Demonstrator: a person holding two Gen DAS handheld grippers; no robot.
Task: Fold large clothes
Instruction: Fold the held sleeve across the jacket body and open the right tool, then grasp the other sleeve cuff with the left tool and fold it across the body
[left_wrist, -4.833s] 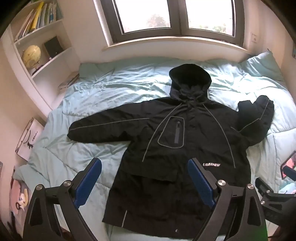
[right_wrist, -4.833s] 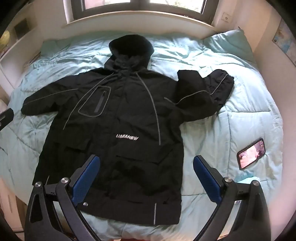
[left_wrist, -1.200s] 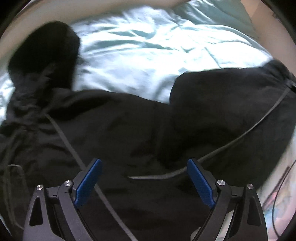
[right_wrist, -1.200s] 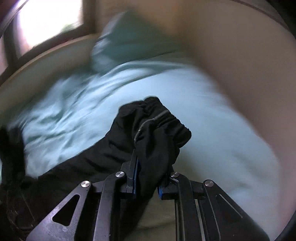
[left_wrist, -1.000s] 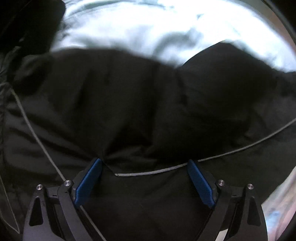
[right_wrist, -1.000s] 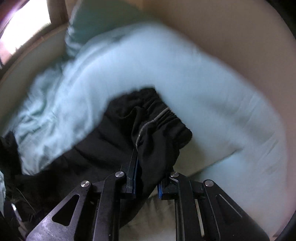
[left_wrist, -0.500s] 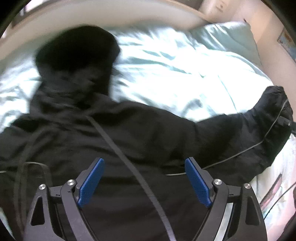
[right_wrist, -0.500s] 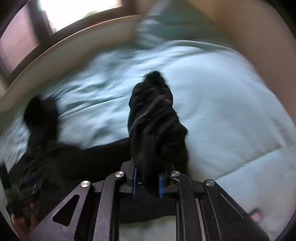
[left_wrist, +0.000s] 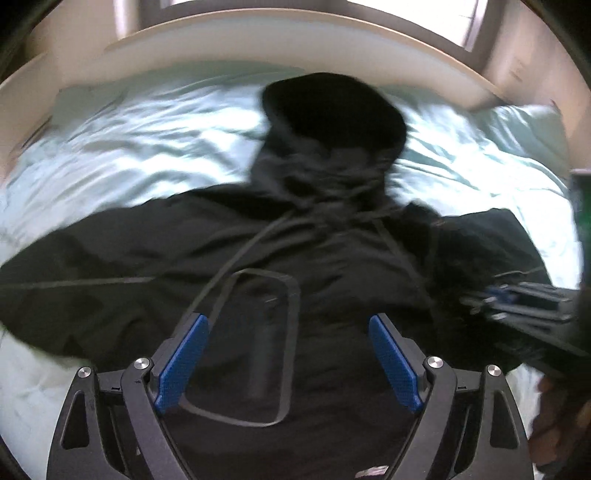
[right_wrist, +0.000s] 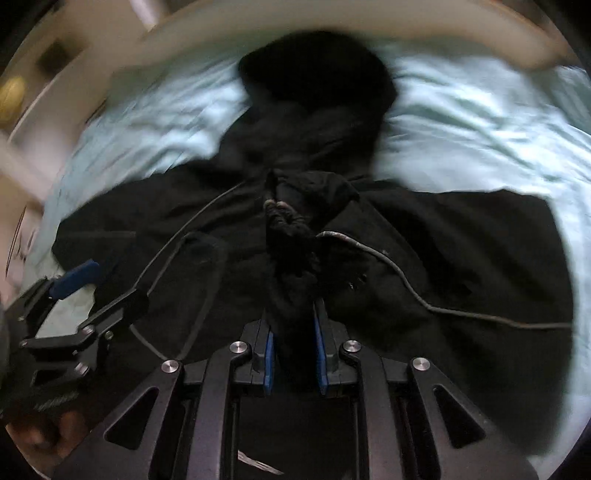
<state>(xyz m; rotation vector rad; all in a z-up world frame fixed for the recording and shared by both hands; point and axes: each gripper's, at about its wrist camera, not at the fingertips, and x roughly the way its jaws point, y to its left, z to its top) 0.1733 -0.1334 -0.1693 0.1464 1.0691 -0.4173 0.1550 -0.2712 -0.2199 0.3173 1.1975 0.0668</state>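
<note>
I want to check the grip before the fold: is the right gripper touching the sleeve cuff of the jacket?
Touching. In the right wrist view the right gripper is shut on the black sleeve cuff; both blue pads press its bunched cloth.

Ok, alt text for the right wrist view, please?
The right claw is shut on the bunched cuff of a black hooded jacket that lies on a pale blue duvet. The open left claw shows at the blurred left edge.
</note>
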